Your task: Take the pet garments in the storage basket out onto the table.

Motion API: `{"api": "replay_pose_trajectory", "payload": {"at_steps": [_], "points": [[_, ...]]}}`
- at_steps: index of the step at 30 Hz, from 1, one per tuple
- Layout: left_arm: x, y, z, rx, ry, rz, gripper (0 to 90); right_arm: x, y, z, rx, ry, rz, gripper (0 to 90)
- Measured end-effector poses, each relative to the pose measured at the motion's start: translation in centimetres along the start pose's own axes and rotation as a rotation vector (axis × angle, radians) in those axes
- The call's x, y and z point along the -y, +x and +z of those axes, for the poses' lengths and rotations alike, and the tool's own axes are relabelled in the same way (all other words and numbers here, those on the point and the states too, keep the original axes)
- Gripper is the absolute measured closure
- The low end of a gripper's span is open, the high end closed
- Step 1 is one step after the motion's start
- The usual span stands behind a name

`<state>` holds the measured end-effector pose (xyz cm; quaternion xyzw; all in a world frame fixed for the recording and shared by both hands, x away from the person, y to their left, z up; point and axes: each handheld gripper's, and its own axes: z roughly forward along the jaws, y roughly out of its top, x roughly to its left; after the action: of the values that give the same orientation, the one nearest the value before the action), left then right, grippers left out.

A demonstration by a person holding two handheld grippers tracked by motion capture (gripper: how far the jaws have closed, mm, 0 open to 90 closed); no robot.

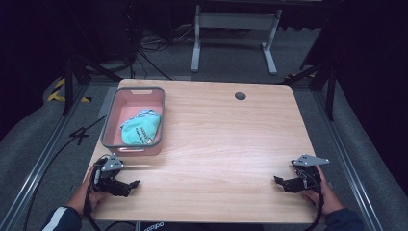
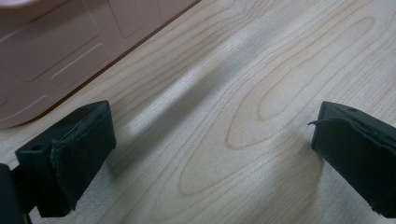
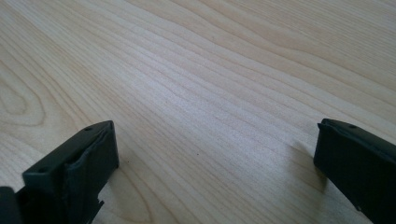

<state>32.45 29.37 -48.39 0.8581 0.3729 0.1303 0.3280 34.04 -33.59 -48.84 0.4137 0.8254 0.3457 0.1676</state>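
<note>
Grippers rest at the near table edge, left gripper (image 1: 126, 185) and right gripper (image 1: 284, 182) both spread wide, empty; teal cloth (image 1: 141, 128) sits crumpled in the pink basin (image 1: 109, 126), far left, likely awaiting pickup.

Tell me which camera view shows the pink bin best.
The high view: the whole pink bin shows there, grey-rimmed, with a teal cloth inside. The left gripper view catches just part of its outer wall at the top left corner. The right gripper view gives wood grain.

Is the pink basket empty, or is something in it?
Not empty: a crumpled teal cloth lies inside the pink basket, below its grey rim.
</note>
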Motion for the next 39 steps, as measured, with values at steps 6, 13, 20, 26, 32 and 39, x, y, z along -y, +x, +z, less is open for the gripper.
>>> {"api": "replay_pose_trajectory", "payload": {"at_steps": [6,13,20,26,32,39], "points": [[0.0,0.0,-0.1,-0.007,0.001,0.009,0.0,0.0,0.0,0.0,0.000,0.000,0.000,0.3],[0.1,0.1,-0.2,-0.002,0.000,0.016,0.2,0.0,0.0,0.0,0.000,0.000,0.000,0.3],[-0.1,0.6,-0.9,0.029,0.060,0.050,4.1,0.0,0.0,0.0,0.001,-0.001,0.000,0.3],[-0.5,0.6,-2.2,0.023,0.044,0.054,17.1,0.0,0.0,0.0,0.002,-0.001,0.001,0.3],[-1.1,0.6,-3.3,-0.002,0.034,0.069,18.3,0.0,0.0,0.0,0.002,-0.001,0.000,0.3],[-2.2,0.6,-5.0,-0.032,-0.002,0.064,16.4,0.0,0.0,0.0,0.002,-0.001,0.000,0.3]]}}
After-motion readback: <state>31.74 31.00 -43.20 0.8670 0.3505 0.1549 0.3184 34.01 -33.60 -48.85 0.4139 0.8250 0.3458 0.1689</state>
